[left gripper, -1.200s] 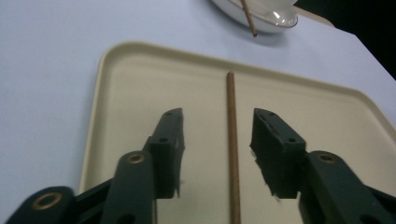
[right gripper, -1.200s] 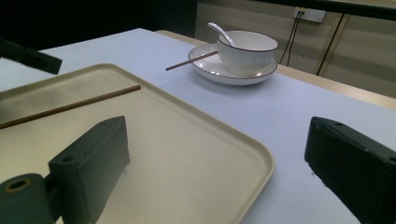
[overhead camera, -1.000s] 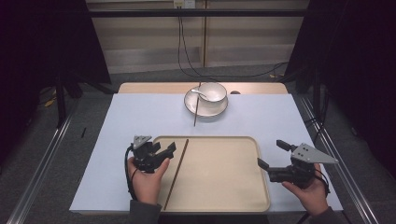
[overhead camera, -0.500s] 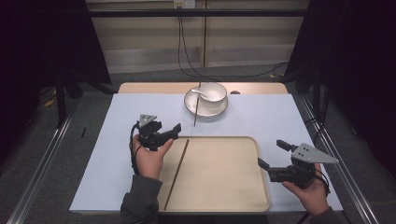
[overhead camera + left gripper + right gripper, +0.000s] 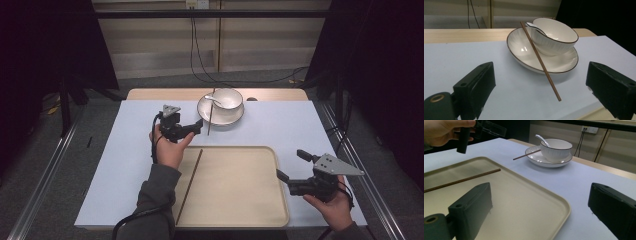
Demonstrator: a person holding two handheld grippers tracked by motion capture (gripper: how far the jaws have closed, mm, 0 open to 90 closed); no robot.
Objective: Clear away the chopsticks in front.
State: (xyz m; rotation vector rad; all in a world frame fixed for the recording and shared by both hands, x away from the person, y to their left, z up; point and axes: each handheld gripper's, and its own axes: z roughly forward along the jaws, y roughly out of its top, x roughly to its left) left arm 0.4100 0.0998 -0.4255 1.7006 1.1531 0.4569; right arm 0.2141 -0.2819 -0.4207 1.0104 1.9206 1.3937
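I see a worktop (image 5: pixel 125 150) with a pale blue sheet on it. At the far side sits a white plate (image 5: pixel 235 115) with a white bowl (image 5: pixel 227 98) on it. A white spoon (image 5: pixel 212 99) lies in the bowl. One brown chopstick (image 5: pixel 210 114) leans on the plate. Its near tip hangs just over the blue sheet and its far end sticks up past the plate's rim, beside the bowl.

Nearer to me is a tan tray (image 5: pixel 250 210). A second chopstick (image 5: pixel 190 182) lies flat along the tray's left side, with its near end poking out past the tray's edge.

My left gripper (image 5: pixel 199 125) is up over the blue sheet, between the tray and the plate. It points at the plate. Its jaws are wide apart and hold nothing. In the left gripper view the leaning chopstick's near tip sits between the two jaws, a little way ahead, and touches neither. Nothing stands between them.

My right gripper (image 5: pixel 292 165) is by the tray's right edge, well apart from the plate. Its jaws are wide apart too and hold nothing. In the right gripper view the tray corner lies between them, and I see my left hand (image 5: pixel 442 131) far off at the top left.
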